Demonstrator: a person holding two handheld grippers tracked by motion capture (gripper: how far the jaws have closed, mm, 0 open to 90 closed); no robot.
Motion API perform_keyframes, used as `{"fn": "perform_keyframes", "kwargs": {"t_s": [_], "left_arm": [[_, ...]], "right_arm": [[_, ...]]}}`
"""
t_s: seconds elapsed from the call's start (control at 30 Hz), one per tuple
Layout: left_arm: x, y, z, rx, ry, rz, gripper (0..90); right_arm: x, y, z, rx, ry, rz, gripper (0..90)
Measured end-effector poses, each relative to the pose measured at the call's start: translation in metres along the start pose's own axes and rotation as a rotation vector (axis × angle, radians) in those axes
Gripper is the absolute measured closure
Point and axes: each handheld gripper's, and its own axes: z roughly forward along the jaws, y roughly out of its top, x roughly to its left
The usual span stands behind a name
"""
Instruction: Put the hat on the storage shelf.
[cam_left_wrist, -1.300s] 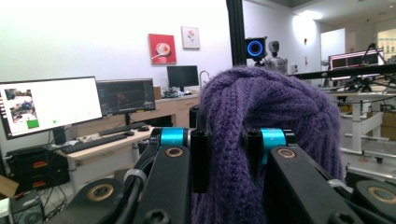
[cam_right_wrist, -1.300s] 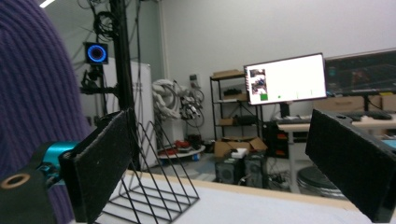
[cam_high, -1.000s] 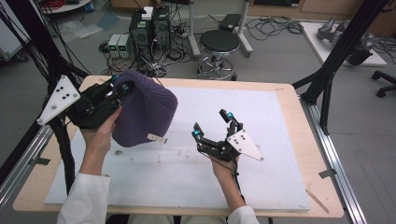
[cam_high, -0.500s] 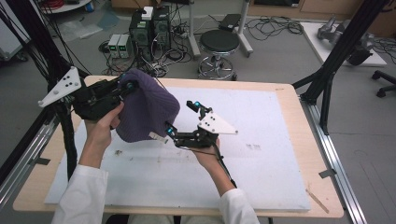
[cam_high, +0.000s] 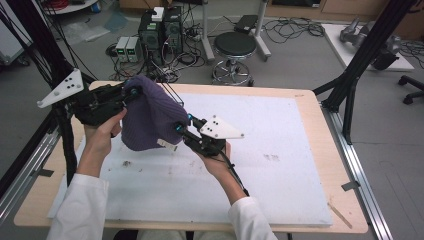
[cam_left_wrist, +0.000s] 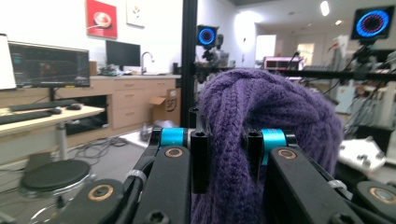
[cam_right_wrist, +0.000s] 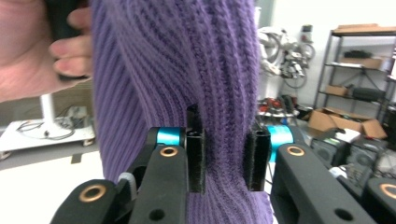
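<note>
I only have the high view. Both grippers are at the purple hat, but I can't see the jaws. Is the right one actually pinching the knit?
Observer: Yes. In the right gripper view the right gripper has just closed, and its pads press a fold of the hat between them.
Operator: And the left one?
Observer: The left gripper is shut on a bunched ridge of knit, which shows squeezed between its two pads in the left gripper view.
Operator: Is the hat stretched flat between them?
Observer: No. The right gripper view shows the ribs twisting and draping in vertical folds.
Operator: Anything else near the right jaws?
Observer: The left hand is close by, at the upper left of that view, beside the hat.
</note>
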Motion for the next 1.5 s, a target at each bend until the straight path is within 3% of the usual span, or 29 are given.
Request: {"fn": "perform_keyframes", "kwargs": {"t_s": [0.3,0.5,0.67,0.83,1.1,1.33,1.5], "left_arm": [[0.013,0.008,-0.011,0.035,0.082,0.093,79.3],[0.028,0.024,-0.020,0.025,0.099,0.147,79.2],[0.040,0.041,-0.024,0.005,0.137,0.189,79.3],[0.053,0.057,-0.021,-0.031,0.176,0.205,79.2],[0.072,0.065,-0.009,-0.065,0.206,0.209,78.9],[0.083,0.073,0.002,-0.064,0.208,0.240,78.9],[0.093,0.068,0.009,-0.089,0.229,0.245,78.4]], "right_arm": [[-0.009,0.015,0.004,-0.024,-0.136,0.118,79.3],[-0.006,0.030,0.012,-0.043,-0.196,0.110,80.7],[-0.002,0.049,0.029,-0.052,-0.210,0.101,80.7],[0.000,0.066,0.047,-0.068,-0.226,0.100,80.7],[-0.006,0.082,0.066,-0.104,-0.282,0.093,80.5],[-0.020,0.084,0.080,-0.126,-0.301,0.104,80.5],[-0.027,0.082,0.092,-0.142,-0.318,0.122,80.4]]}}
